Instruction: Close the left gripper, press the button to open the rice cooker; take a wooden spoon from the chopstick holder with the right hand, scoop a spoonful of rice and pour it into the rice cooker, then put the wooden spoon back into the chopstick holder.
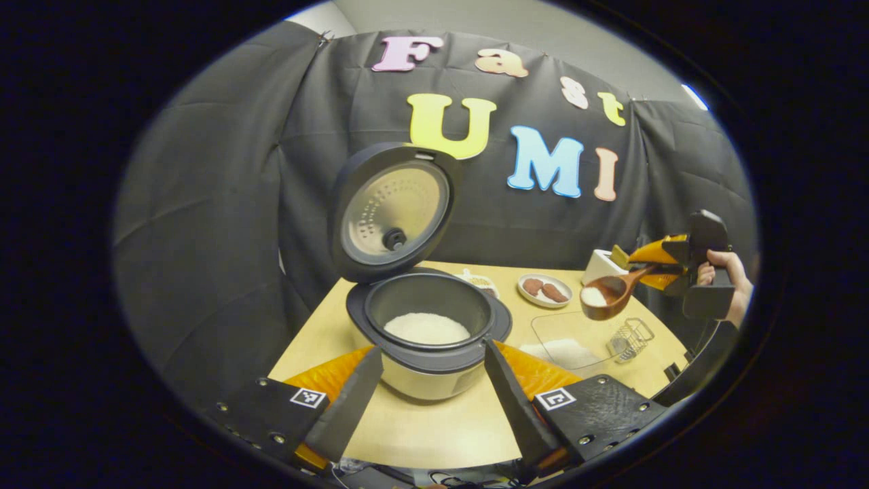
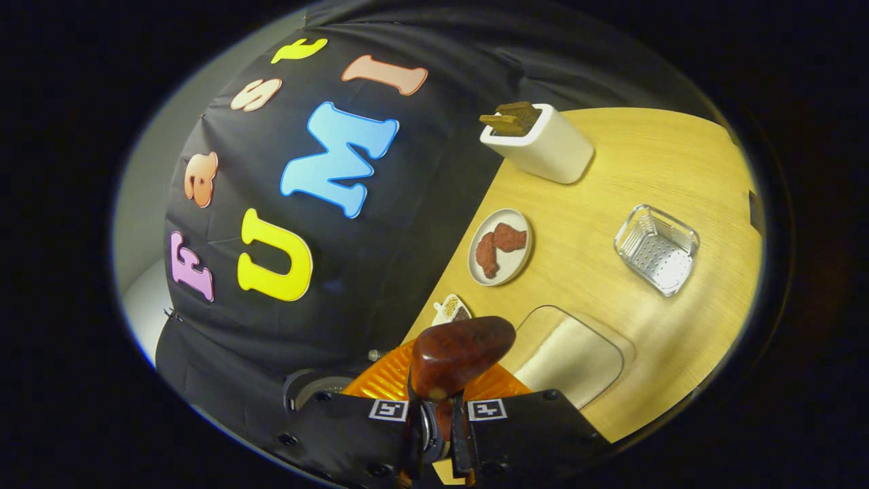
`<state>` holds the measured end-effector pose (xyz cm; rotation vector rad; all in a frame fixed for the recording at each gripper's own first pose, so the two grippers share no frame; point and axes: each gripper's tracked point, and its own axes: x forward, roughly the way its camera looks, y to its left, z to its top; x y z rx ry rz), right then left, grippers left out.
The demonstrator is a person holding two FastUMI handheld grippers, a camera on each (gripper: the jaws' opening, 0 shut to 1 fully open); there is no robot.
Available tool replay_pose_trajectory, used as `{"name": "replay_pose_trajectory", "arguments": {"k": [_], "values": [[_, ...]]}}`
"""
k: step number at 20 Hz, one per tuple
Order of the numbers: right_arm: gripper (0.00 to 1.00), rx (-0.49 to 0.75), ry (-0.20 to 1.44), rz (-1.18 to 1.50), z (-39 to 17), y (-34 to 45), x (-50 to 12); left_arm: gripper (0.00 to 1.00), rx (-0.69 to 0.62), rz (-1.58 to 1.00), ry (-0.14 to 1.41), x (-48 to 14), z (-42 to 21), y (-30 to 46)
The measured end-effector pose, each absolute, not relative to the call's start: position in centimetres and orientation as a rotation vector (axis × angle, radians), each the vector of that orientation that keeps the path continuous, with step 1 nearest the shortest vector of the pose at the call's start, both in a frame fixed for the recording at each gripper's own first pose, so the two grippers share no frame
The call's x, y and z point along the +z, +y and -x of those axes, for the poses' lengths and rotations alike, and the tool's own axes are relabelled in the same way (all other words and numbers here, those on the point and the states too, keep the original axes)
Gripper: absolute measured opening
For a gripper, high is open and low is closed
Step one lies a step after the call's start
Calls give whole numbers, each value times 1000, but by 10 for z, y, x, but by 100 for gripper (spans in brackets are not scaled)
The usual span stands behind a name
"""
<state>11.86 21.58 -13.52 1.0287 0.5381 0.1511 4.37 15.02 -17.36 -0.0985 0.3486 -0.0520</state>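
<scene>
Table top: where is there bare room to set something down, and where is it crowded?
Bare table lies in front of the rice cooker, and between the chopstick holder and the wire basket. It is crowded behind the clear tray, around the plate and small dish.

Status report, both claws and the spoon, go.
Left claw open, idle before rice cooker, lid up. Right claw shut on wooden spoon, rice in bowl, held above table. Path to cooker looks clear.

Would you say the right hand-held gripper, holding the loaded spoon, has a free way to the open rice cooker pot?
Probably yes. The rice cooker has its lid up, and the right hand-held gripper holds the wooden spoon in the air beside it with nothing between.
</scene>
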Motion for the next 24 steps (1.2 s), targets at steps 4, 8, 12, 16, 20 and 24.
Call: {"name": "replay_pose_trajectory", "arguments": {"k": [4, 8, 12, 16, 20, 24], "values": [[18, 250, 574, -1025, -136, 273, -117, 92, 19, 114, 342, -176, -33, 176], [18, 350, 623, -981, -150, 334, -112, 92, 103, 152, 342, -179, -16, 197], [17, 441, 615, -886, -164, 384, -98, 96, 180, 167, 344, -179, 0, 210], [18, 512, 558, -723, -171, 420, -85, 96, 230, 171, 341, -176, 10, 217], [17, 585, 501, -554, -172, 453, -83, 96, 273, 176, 342, -175, 20, 227], [17, 638, 471, -400, -166, 477, -98, 92, 303, 189, 348, -180, 21, 233]]}}
